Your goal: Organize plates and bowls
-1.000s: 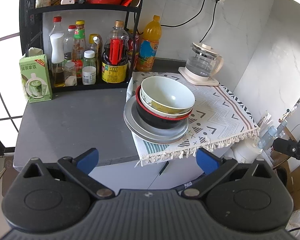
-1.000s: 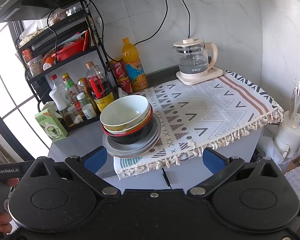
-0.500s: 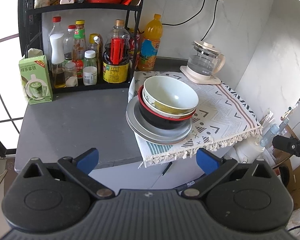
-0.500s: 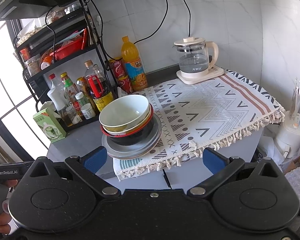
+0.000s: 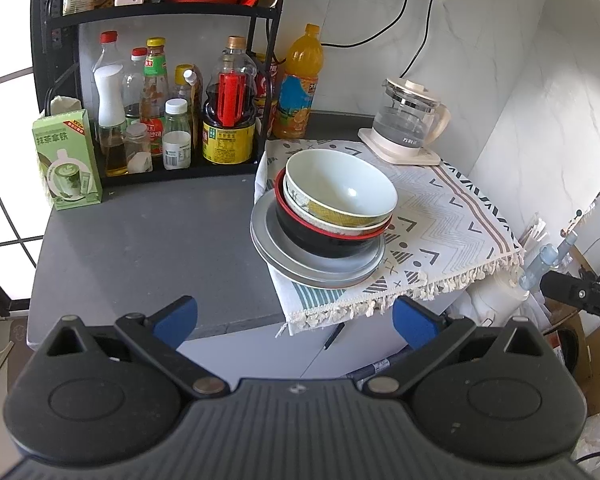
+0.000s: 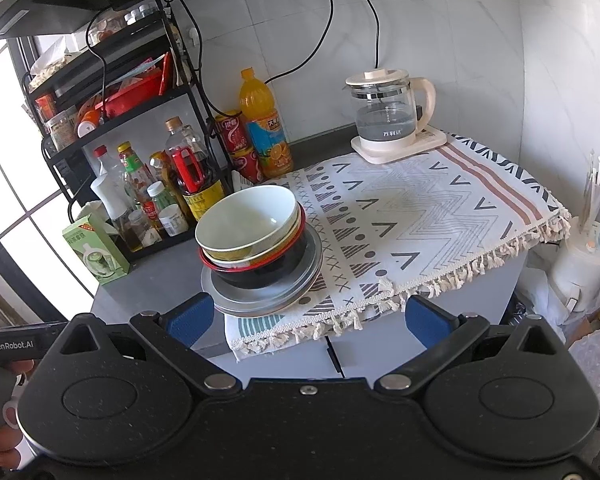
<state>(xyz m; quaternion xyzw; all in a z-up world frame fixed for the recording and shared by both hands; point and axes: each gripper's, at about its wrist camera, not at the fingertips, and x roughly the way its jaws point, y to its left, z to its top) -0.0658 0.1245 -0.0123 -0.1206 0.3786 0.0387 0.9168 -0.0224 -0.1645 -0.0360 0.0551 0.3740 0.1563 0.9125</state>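
While both jaws stand wide and hold nothing, the left gripper [image 5: 294, 316] and right gripper [image 6: 308, 318] hang short of the stack [image 5: 324, 220] ahead: a white bowl [image 6: 248, 220] nested in others on a grey plate [image 5: 272, 248]. Its plate overhangs the cloth [image 6: 420, 216] edge, so lifting the tilted top bowl carelessly could probably drag or tip the pile.
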